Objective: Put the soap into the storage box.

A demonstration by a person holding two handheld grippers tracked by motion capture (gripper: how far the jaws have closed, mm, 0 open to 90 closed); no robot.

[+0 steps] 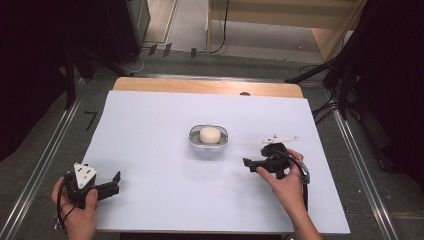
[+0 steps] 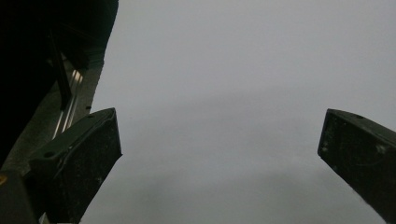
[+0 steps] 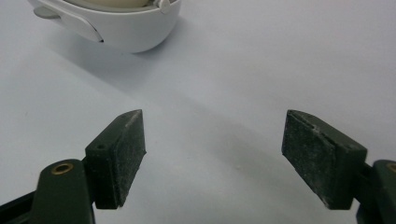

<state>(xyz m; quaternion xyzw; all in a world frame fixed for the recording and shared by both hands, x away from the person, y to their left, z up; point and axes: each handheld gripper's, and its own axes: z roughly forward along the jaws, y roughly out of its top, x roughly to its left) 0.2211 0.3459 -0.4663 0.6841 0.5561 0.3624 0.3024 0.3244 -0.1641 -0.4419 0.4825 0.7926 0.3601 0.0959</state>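
While both hand-held grippers gape empty, the right one (image 1: 251,165) sits near the bowl (image 1: 208,141), the left (image 1: 116,182) well apart.

Black stands (image 1: 345,75) flanking white table (image 1: 150,150)

left hand-held gripper (image 1: 116,183) is sitting low at the near left corner, the person's left hand (image 1: 80,210) wrapping its body from below, grey three-cornered plate facing up, jaws pointing right and gaping wide with nothing between them. right hand-held gripper (image 1: 246,163) is sitting at mid right, right hand (image 1: 282,181) gripping it from behind, forearm angling in from the bottom edge, jaws pointing left and spreading wide, holding nothing.
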